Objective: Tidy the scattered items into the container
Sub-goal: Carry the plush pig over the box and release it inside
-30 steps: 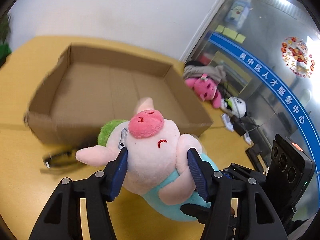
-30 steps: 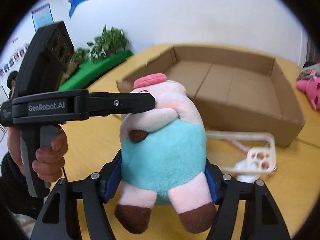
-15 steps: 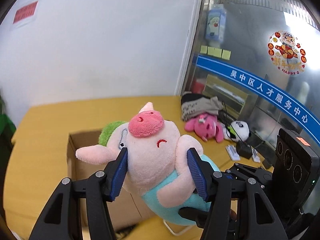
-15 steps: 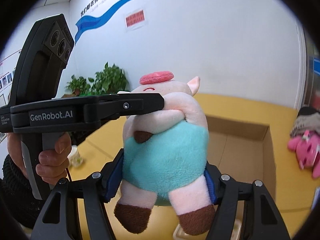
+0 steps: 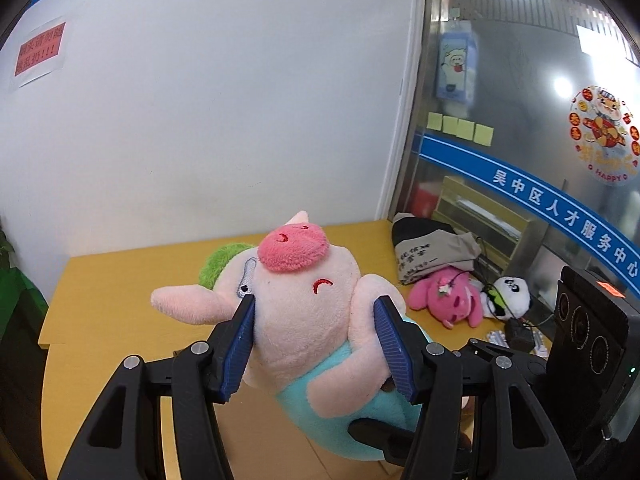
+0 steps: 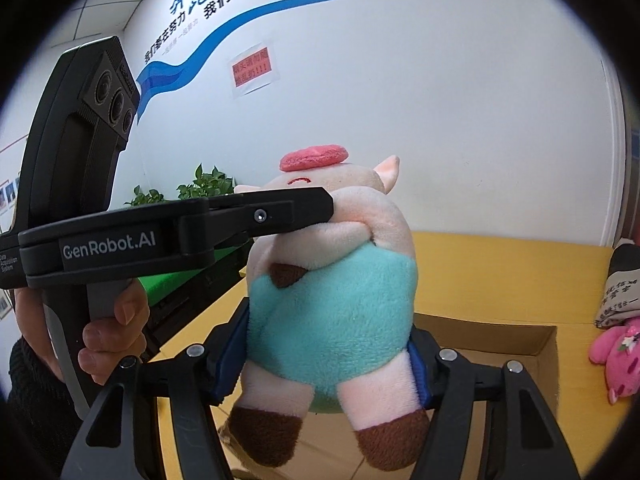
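While both grippers clamp it, pink plush pig in teal shirt [image 5: 304,320] hangs above brown cardboard box [image 6: 520,340]; left gripper [image 5: 316,344] squeezes head; right gripper [image 6: 328,360] squeezes belly.

Office or public service centre

A blue slogan stripe [image 6: 256,8] is painted on the wall; a glass partition [image 5: 520,92] is lettered; a potted plant [image 6: 200,188] is seen.
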A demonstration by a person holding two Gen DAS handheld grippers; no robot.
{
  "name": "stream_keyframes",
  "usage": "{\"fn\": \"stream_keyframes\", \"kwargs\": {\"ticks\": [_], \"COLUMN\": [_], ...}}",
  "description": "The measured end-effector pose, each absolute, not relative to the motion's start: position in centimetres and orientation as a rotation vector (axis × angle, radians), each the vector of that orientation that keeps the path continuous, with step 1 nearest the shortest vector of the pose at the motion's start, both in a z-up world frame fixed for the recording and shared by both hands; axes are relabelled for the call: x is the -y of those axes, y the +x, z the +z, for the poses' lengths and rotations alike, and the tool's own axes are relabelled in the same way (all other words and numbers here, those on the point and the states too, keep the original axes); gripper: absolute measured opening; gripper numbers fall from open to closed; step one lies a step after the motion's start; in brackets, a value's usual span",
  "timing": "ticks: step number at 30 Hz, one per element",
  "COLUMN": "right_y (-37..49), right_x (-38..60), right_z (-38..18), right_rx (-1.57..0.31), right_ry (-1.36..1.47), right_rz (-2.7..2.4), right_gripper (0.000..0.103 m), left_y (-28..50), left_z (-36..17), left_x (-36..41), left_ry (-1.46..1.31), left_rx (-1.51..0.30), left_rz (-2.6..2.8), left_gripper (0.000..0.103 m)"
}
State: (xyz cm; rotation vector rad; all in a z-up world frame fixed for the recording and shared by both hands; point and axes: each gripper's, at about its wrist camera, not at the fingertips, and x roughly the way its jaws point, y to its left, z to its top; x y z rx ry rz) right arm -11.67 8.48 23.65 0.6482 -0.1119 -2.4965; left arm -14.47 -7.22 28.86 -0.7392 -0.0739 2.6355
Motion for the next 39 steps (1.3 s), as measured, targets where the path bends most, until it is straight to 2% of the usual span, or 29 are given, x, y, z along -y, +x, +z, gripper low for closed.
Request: {"fn": "stream_keyframes", "kwargs": {"ticks": [6,16,21,24,27,30,34,37,39], "right_y": [-17.8,-25.1,-27.5,-28.3,-28.8,-29.0,-28.9,-28.3,-27.5], "right_x": [-6.8,-2.7,-0.6,0.0,0.5,0.6,-0.1,-0.6,-1.0], "right_z": [20.5,8.8,3.4,0.9,0.0,0.2,0.7,2.2,3.8], "right_rx": [0.225,0.514,0.615,0.672,0.663,0.662,0.683,0.654,0.63], "right_ry": [0.76,1.027,1.161,1.238,1.276,1.285,1.297,1.267,1.234], "right_rz": [-2.478,-2.385,-2.343,-2.294,-2.269,-2.246,-2.202,-2.17,-2.151], "right_gripper": [0.065,0.064,0.065,0.071,0.083,0.087,0.087,0.087,0.087], "left_y": [-20.0,-26.6,-28.0,-28.4,-28.5,-28.5,-27.8,-26.5,-24.6], "left_z": [23.9,12.2,8.3,6.4,5.8,5.8,6.8,9.6,12.1], "left_x": [8.1,10.2,10.6,10.6,11.6,12.0,12.4,14.0,15.0], "left_ry": [-0.868,-1.158,-1.238,-1.306,-1.321,-1.334,-1.319,-1.202,-1.102], "left_rx": [0.082,0.093,0.025,-0.062,-0.011,0.009,0.031,0.112,0.149], "left_rz": [2.62,2.583,2.552,2.532,2.543,2.541,2.554,2.621,2.68], "left_gripper": [0.063,0.063,0.062,0.062,0.064,0.07,0.075,0.077,0.084]}}
